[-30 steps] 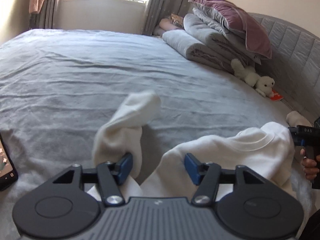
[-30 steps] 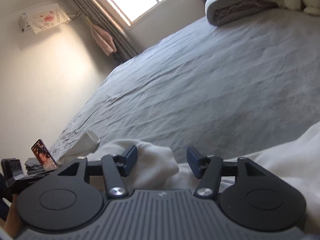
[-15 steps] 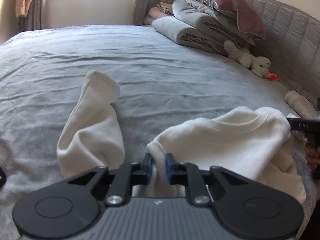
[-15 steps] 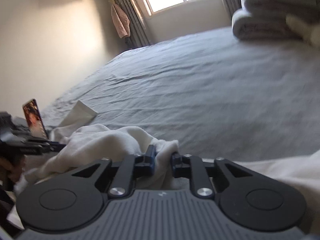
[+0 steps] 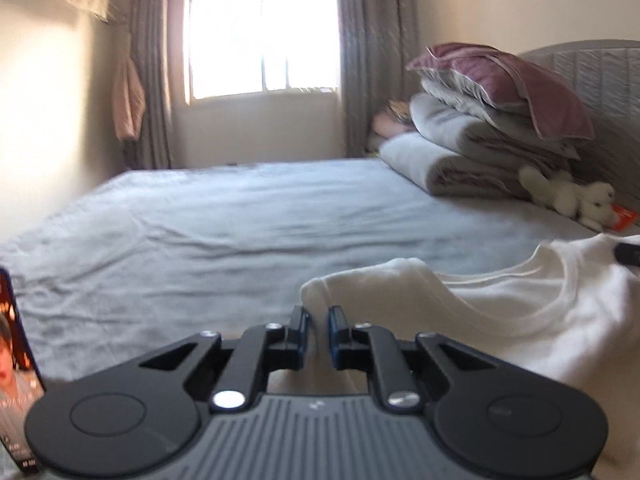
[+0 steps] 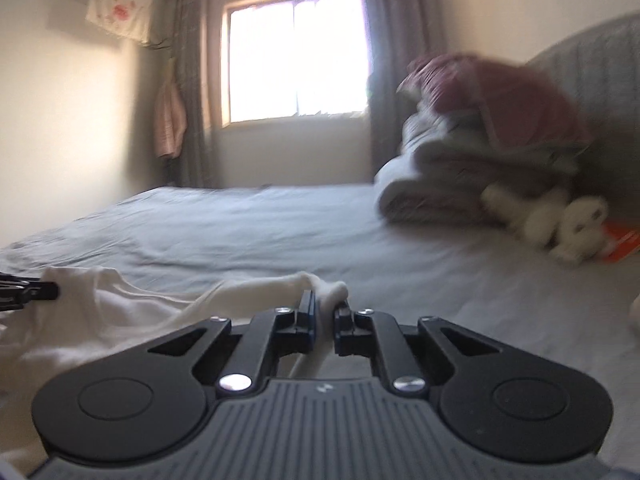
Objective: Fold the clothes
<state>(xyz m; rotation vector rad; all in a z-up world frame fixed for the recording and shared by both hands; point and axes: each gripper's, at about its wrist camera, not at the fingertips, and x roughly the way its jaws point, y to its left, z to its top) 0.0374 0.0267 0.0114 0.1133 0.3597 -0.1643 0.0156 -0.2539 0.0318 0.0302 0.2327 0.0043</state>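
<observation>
A white sweatshirt [image 5: 520, 304] is held up over the grey bed [image 5: 240, 220]. My left gripper [image 5: 318, 322] is shut on a bunch of its fabric near one shoulder; the neckline curves away to the right. My right gripper [image 6: 325, 314] is shut on the other shoulder of the sweatshirt [image 6: 120, 300], which stretches off to the left toward the other gripper's tip [image 6: 28, 292]. The sleeves and lower hem are hidden below both grippers.
A stack of folded quilts topped by a purple pillow [image 5: 500, 120] lies at the bed's far right by the grey headboard [image 5: 600, 80]. A white plush toy [image 5: 572, 196] and an orange item [image 5: 622, 216] lie beside it. A phone [image 5: 16, 360] stands at the left edge.
Both grippers closed on the sweatshirt and lifted it. Both views swung up from the bed surface toward the window; the sleeve that lay on the bed has left the view.
</observation>
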